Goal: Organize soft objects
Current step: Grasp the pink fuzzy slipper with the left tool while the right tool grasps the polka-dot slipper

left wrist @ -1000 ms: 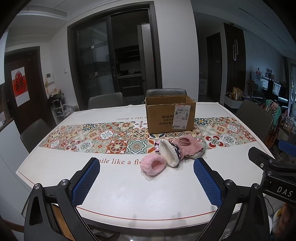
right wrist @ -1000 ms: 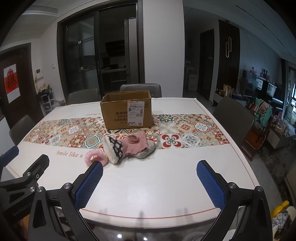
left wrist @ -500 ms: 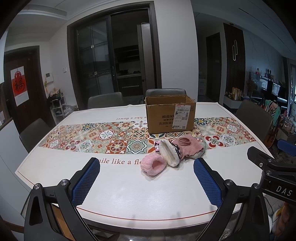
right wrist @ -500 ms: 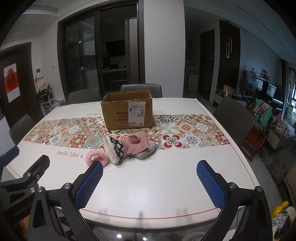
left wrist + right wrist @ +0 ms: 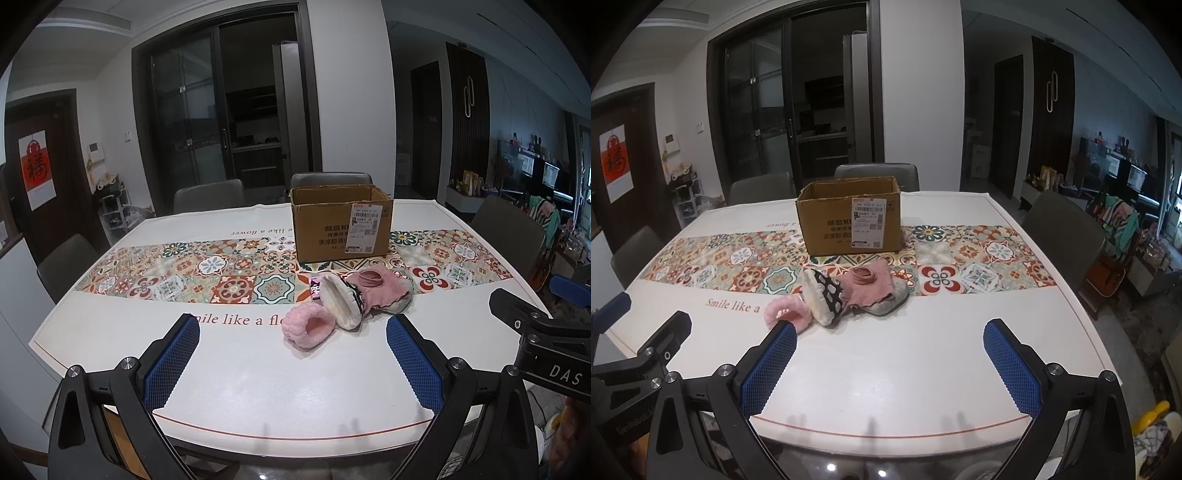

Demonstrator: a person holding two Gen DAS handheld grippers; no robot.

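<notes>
A small heap of soft things lies mid-table: a fluffy pink band, a cream fleece piece with black patterned outside, and a pink and grey sock or shoe. An open cardboard box stands just behind them. My left gripper is open and empty, near the table's front edge, short of the heap. My right gripper is open and empty, also at the front edge, with the heap ahead to its left.
The white table has a patterned tile runner across its middle. Grey chairs stand around it at the far side, left and right. Each gripper shows at the edge of the other's view.
</notes>
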